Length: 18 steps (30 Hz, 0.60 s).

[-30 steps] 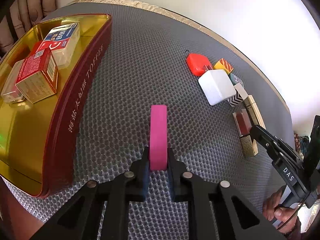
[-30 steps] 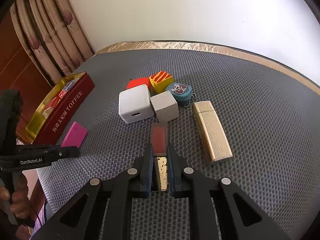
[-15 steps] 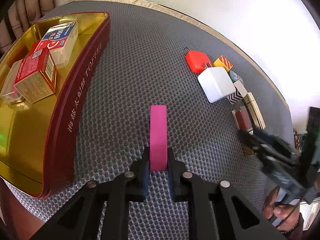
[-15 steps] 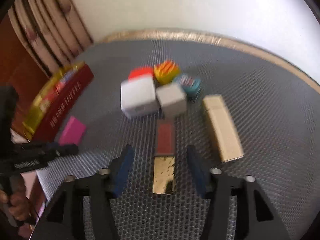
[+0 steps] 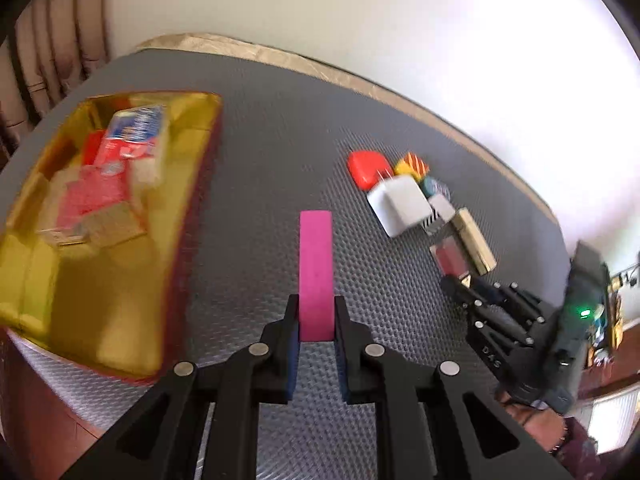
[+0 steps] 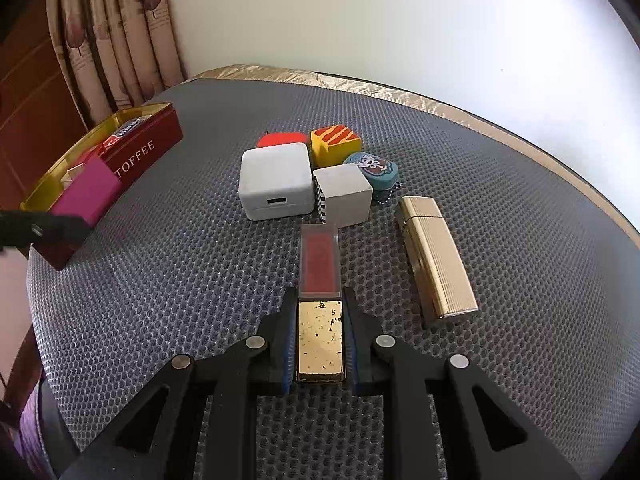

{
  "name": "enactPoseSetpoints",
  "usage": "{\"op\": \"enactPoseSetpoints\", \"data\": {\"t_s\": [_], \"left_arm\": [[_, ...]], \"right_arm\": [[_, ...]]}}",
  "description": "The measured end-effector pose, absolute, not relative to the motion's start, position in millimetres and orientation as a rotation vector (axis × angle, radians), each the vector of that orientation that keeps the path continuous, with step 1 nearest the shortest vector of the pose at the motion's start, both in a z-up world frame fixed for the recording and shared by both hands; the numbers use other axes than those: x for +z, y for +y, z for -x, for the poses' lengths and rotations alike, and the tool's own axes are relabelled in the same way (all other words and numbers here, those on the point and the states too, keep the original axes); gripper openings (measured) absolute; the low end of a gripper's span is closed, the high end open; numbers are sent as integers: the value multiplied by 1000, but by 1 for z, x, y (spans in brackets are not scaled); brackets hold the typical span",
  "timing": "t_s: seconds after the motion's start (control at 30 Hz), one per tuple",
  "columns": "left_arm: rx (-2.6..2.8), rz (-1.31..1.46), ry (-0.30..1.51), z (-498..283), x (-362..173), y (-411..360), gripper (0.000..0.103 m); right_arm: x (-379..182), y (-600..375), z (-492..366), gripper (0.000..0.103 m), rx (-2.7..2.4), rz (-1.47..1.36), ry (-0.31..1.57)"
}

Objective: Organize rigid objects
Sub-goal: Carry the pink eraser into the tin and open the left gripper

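Right wrist: gold-and-red rectangular case (image 6: pixel 320 300) between black fingers (image 6: pixel 286 332).

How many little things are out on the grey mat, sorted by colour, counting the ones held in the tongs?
White: 2, the charger block and the smaller cube
Gold: 2, the ribbed case and the gold-and-red tube
Red: 1
Yellow with red stripes: 1
Blue: 1
Pink: 1, the block
Total: 8

Right gripper (image 6: pixel 319 332) clamped the gold-and-red lipstick (image 6: pixel 320 300) flat on the grey mat (image 6: pixel 520 220); a gold lighter (image 6: pixel 436 256) lay just beside it, white charger (image 6: pixel 276 180) beyond.
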<state>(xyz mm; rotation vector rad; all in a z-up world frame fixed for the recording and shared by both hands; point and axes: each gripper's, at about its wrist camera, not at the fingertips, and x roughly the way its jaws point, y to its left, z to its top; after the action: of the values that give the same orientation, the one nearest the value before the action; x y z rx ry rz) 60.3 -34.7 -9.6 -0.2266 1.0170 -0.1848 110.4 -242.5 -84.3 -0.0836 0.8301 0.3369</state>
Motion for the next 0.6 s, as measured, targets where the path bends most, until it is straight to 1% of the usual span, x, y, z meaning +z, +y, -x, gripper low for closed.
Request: {"op": "enactPoseSetpoints", "data": {"t_s": [0.13, 0.23, 0.37, 0.6], "left_arm": [[-111, 285, 993, -52, 11, 15, 15], [7, 255, 973, -52, 19, 55, 15], [95, 248, 1003, -61, 8, 95, 15], [134, 243, 1056, -72, -17, 119, 15]], "right_arm": [[-84, -250, -105, 19, 337, 82, 833], [-85, -250, -106, 19, 335, 79, 834], [-85, -248, -109, 19, 331, 81, 836], [-85, -244, -109, 19, 330, 82, 840]]}}
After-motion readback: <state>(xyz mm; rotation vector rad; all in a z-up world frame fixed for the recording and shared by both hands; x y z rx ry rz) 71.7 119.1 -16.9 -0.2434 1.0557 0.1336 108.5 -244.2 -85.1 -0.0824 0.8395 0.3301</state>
